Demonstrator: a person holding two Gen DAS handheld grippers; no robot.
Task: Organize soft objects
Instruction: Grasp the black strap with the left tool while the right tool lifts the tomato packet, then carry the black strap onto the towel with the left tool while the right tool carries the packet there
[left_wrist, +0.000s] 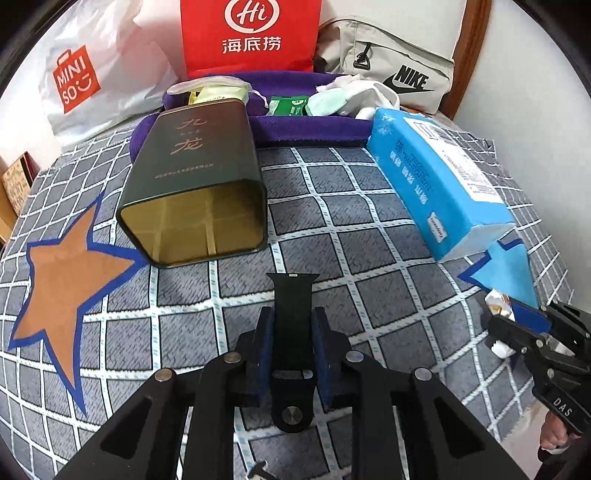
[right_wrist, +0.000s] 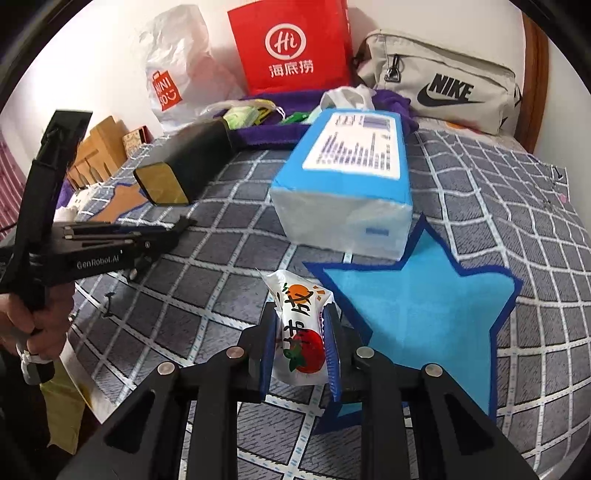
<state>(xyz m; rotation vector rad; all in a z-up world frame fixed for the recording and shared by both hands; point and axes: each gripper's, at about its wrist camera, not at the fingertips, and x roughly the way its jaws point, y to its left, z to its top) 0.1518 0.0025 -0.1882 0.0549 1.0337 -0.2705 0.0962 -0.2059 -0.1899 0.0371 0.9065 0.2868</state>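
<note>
Left gripper (left_wrist: 291, 341) clamped on a black watch strap (left_wrist: 293, 314), pads pressing its two edges at mid-length, over the checked blanket (left_wrist: 332, 221) near the open tin (left_wrist: 195, 192). Right gripper (right_wrist: 301, 345) clamped on a white snack packet (right_wrist: 303, 332) printed with fruit, beside the blue star (right_wrist: 424, 317) and below the tissue pack (right_wrist: 351, 177). Both items look light and pliable; the strap probably droops beyond the pads, so a middle hold suits it, while the glossy packet may slip or crush and is best held across its filled body.
</note>
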